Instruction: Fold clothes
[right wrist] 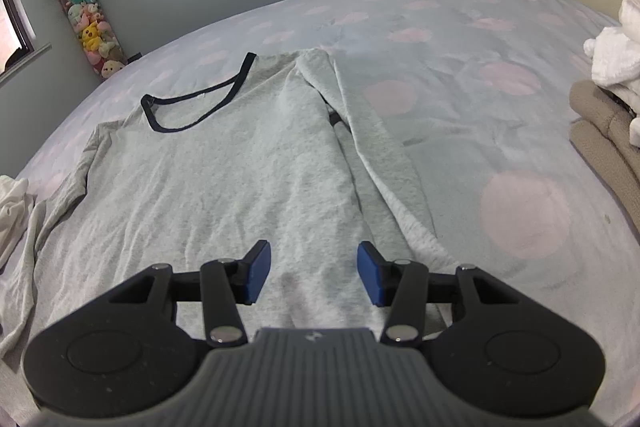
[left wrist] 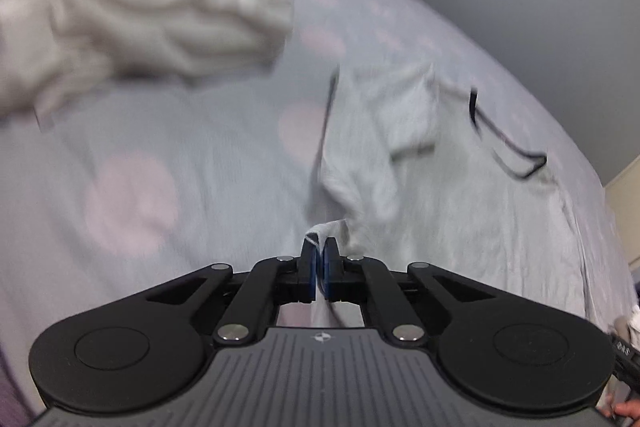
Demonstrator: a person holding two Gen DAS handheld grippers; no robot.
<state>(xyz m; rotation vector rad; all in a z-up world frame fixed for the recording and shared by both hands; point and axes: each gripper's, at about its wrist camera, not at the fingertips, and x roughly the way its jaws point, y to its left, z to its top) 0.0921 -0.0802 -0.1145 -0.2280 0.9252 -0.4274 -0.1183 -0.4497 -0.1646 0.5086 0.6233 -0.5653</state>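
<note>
Shirt (right wrist: 224, 163) grey, flat on the bed (right wrist: 500, 39), filling centre and left of the right view; long axis runs from the bottom of the frame up to the dark-trimmed collar (right wrist: 192, 95) at upper left. Right gripper (right wrist: 314, 273) hovers over the hem end, fingers wide, nothing held. Left gripper (left wrist: 319, 259) fingers pinched on a shirt edge; view blurred. One sleeve (right wrist: 372, 147) lies folded along the body, right of centre.
</note>
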